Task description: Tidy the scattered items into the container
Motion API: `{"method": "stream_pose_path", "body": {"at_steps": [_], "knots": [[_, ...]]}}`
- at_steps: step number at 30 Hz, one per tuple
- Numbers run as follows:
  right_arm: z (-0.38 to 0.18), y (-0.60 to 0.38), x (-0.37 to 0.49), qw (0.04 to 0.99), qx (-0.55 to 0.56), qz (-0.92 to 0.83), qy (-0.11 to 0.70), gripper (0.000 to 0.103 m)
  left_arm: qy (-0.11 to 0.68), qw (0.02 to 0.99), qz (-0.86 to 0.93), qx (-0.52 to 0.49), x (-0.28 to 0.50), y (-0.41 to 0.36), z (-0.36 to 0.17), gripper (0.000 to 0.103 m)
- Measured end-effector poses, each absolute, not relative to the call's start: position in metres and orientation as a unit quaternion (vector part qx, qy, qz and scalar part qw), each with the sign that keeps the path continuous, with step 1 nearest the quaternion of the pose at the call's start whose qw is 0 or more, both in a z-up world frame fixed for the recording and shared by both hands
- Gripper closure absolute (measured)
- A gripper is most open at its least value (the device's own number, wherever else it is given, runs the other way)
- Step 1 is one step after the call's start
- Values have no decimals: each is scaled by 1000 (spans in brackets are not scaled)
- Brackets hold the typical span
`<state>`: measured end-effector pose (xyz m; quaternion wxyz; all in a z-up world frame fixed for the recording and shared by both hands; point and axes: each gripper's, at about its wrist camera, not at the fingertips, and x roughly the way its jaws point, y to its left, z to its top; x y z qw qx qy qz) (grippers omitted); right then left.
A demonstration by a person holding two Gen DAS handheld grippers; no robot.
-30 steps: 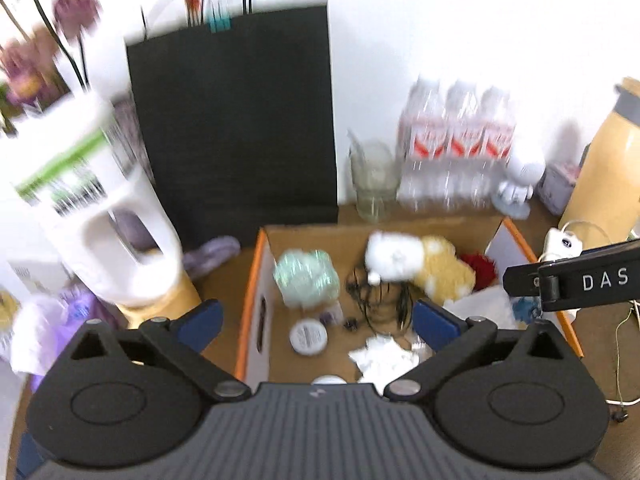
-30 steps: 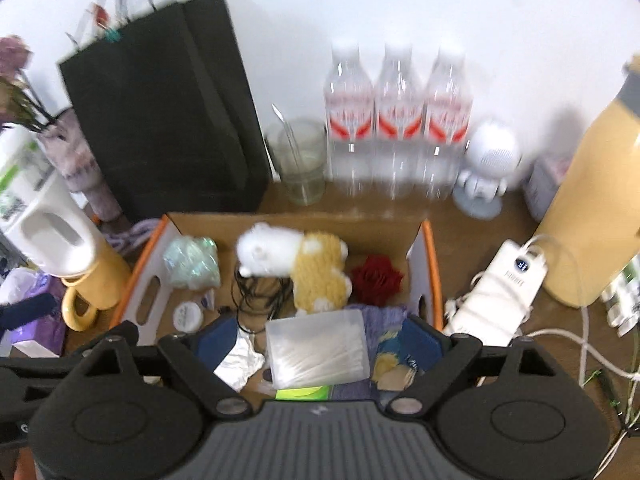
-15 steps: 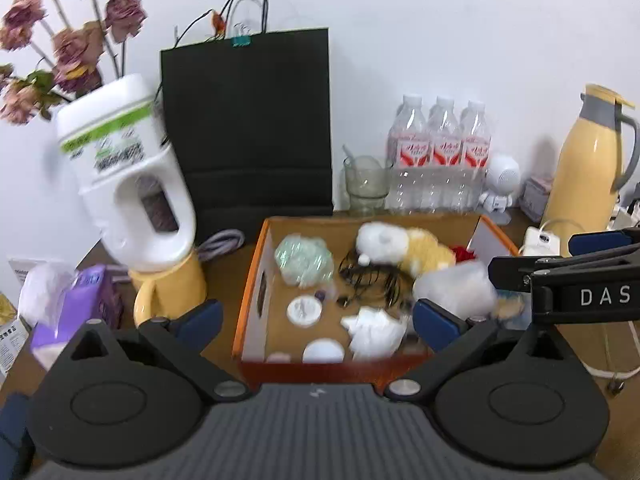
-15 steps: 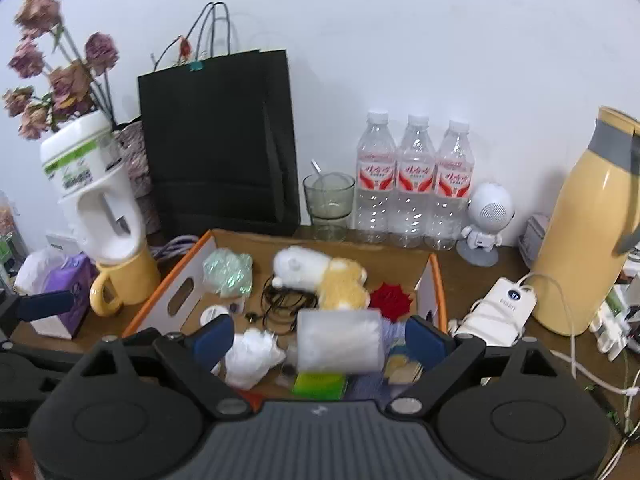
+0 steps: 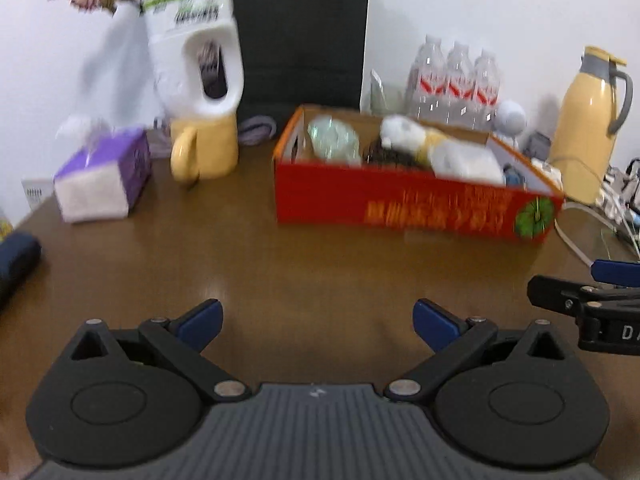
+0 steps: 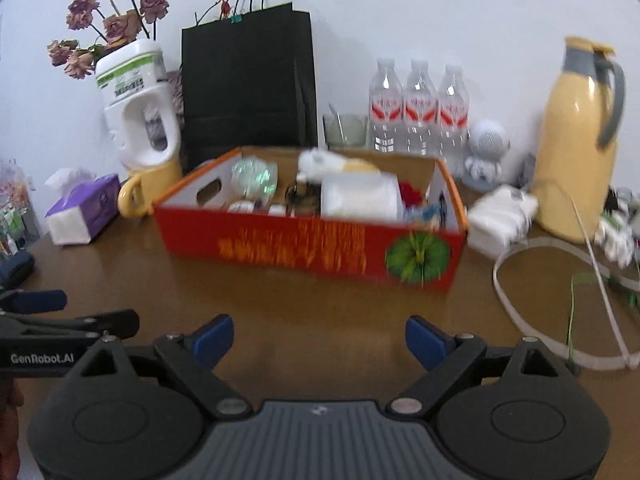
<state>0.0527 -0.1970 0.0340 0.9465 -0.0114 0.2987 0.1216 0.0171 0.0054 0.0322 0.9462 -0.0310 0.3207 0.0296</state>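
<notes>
The red cardboard box [image 6: 308,252] is parked toward the back of the brown table [image 6: 320,312], just in front of the black paper bag [image 6: 248,84] and the three water bottles [image 6: 418,108]. It's already packed: a clear plastic pouch [image 6: 362,198], a white and yellow plush toy [image 6: 332,162], a greenish crinkly bundle [image 6: 256,176] and some small round lids can be made out inside, though blur hides the rest.

The left gripper [image 5: 316,322] and the right gripper [image 6: 318,338] are both held low over the bare front part of the table, fingers spread wide, nothing pinched in either.

So the tidying looks pretty much done, judging by the empty stretch of tabletop. What could be messed up from here:

- The pouch is piled high against the box's near wall, so it could probably be knocked out by one more drop-in.
- The white cable [image 6: 560,300] is looped at the right edge, near the right gripper, and could be snagged on a sideways swing.
- The white jug [image 6: 138,108] is perched on the yellow mug [image 6: 148,188] and looks top-heavy; if bumped, it'd likely be toppled.
</notes>
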Motion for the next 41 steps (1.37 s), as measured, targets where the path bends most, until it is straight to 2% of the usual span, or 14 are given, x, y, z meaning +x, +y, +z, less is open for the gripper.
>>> {"method": "stream_pose_path", "body": {"at_steps": [9,14,21,26,41], "knots": [[4,-200,26,946,-5,99,309,9,356,934,12,-20,10,0,4,0],[-7,-200,28,943,4,90,320,9,351,936,3,5,7,-11,-1,0],[-12,-195,29,940,-9,77,332,9,342,940,5,8,7,-15,-2,0],[-15,-195,31,939,-14,59,339,0,342,940,1,6,9,-13,-2,0],[-15,-195,34,937,-16,70,342,0,343,939,-7,9,9,-10,-3,0]]}}
